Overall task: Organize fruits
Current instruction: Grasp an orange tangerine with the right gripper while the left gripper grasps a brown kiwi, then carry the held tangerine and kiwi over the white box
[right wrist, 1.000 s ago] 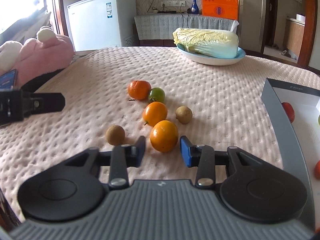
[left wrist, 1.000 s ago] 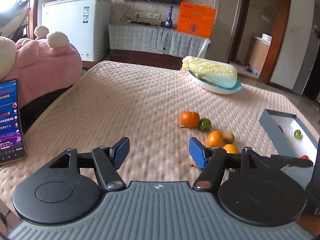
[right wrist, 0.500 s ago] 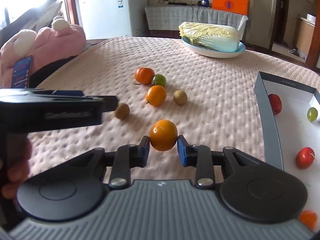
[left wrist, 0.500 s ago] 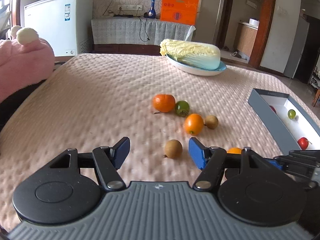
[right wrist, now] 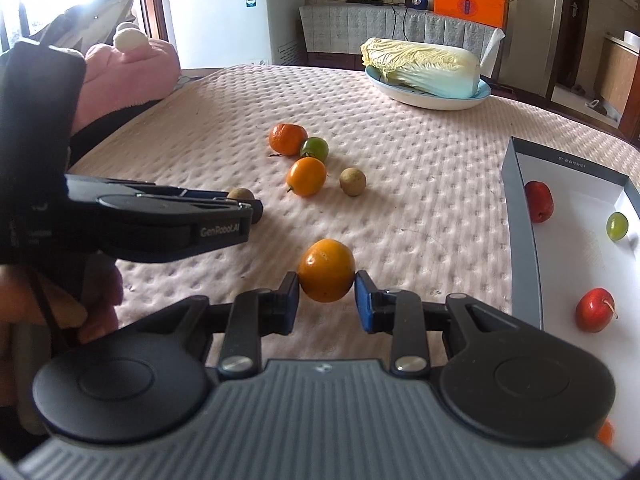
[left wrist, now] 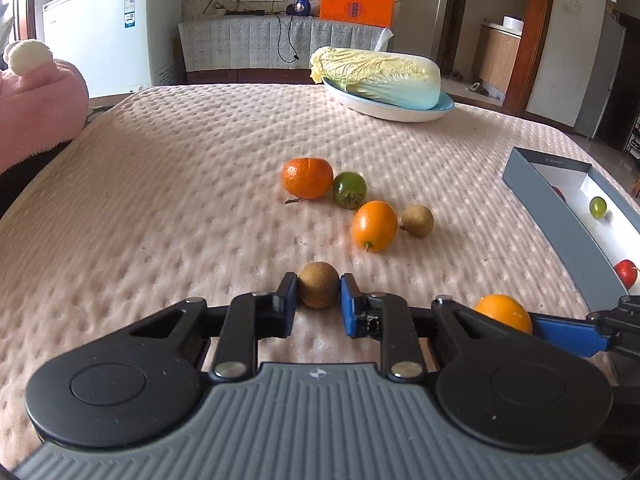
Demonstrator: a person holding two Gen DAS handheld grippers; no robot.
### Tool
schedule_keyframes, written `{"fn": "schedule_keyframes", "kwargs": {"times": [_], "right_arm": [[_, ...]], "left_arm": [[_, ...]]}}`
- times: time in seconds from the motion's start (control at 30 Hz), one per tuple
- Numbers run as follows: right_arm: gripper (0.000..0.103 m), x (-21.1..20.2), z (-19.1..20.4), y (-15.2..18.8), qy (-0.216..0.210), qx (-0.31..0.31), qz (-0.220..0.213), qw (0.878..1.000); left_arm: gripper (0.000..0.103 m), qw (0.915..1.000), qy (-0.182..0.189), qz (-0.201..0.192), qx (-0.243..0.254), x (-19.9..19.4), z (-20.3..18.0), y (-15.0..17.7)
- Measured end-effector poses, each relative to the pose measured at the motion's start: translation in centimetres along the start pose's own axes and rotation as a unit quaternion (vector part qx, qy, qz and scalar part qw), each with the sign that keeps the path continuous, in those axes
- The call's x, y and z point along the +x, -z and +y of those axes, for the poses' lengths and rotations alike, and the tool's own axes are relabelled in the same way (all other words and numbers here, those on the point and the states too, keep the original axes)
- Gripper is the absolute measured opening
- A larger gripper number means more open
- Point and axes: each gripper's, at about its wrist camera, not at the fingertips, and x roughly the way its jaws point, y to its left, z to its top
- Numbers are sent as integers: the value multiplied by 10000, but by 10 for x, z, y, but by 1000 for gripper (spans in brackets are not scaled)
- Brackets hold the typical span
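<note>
My left gripper is shut on a small brown fruit low over the pink quilted table cover. My right gripper is shut on an orange fruit and holds it above the cover, left of the grey box. That fruit also shows in the left wrist view. On the cover lie a mandarin, a green fruit, an orange fruit and another brown fruit. The box holds red fruits and a green one.
A plate with a napa cabbage stands at the back of the table. A pink plush toy lies at the left edge. The grey box sits along the right edge. A white freezer stands behind.
My left gripper has moved forward and closed on the brown fruit. My right gripper has lifted the orange fruit and carried it slightly toward the box.
</note>
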Motion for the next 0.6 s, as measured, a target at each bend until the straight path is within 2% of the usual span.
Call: {"fn": "schedule_keyframes", "kwargs": {"times": [0.13,0.6], "right_arm": [[33,-3,-1,-2,-50,39,-129,9999],[33,-16,0,-2,-195,2,-281,9994]], "left_arm": [[27,9999,79,7,-113,-4,3,-3],[27,9997,33,-250,-31,-32,-2,-13]]}}
